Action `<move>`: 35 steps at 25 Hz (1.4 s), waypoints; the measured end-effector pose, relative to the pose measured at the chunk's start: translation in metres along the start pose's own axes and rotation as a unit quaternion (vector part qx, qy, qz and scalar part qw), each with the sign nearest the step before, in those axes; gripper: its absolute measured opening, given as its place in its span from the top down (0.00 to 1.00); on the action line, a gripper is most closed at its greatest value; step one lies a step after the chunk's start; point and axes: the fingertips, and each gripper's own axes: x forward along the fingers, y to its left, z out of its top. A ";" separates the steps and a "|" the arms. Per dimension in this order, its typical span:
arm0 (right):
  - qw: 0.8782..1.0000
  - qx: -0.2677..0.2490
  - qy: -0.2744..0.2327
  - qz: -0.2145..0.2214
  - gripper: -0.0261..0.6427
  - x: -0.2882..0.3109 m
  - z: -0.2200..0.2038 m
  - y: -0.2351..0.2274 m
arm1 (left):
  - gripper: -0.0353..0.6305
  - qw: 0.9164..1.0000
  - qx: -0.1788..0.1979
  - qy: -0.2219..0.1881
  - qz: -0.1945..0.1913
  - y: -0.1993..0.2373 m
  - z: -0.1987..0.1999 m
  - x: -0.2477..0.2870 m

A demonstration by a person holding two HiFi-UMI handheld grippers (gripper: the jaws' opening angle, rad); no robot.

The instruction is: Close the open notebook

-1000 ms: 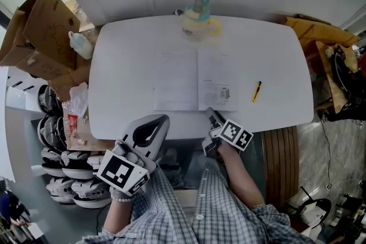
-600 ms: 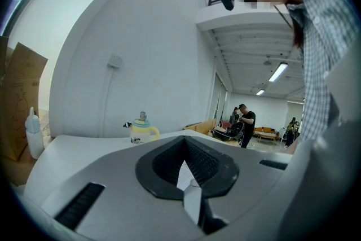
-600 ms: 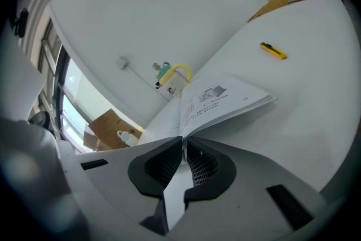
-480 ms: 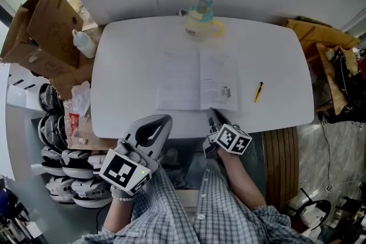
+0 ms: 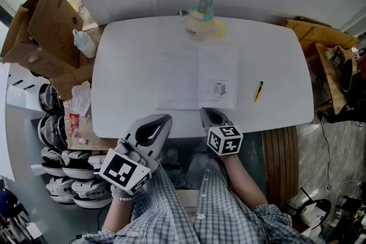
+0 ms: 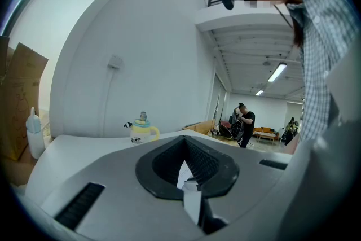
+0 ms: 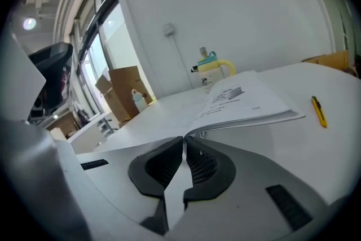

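Head view: the notebook [image 5: 197, 86] lies open at the middle of the table [image 5: 126, 66], with its lower edge close to the table's near edge. I read the right gripper [image 5: 205, 111] at that near edge, just right of the spine.

Right gripper view: the jaws have just been closing and now stand together, pinched on the near edge of the notebook's right half. That half is raised off the table; the left half lies flat.

I read the left gripper [image 5: 166, 119] at the table's near edge, left of the notebook and apart from it. Left gripper view shows its jaw tips together with nothing between them.

A yellow cup [image 5: 200, 19] with a teal lid stands at the far edge, beyond the spine. A yellow pen [image 5: 257, 91] lies toward the right edge, apart from the notebook.
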 end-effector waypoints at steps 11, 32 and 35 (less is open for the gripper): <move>0.994 -0.101 0.040 0.028 0.91 0.016 -0.004 0.026 | 0.94 1.000 -0.003 -0.002 0.006 0.005 0.000 -0.003; 0.987 -0.149 0.014 0.063 0.91 0.004 0.025 0.046 | 0.94 1.000 -0.007 -0.015 0.013 0.012 0.007 0.006; 0.986 -0.152 -0.006 0.070 0.91 -0.009 0.045 0.052 | 0.94 1.000 -0.005 -0.019 0.010 0.013 0.011 0.013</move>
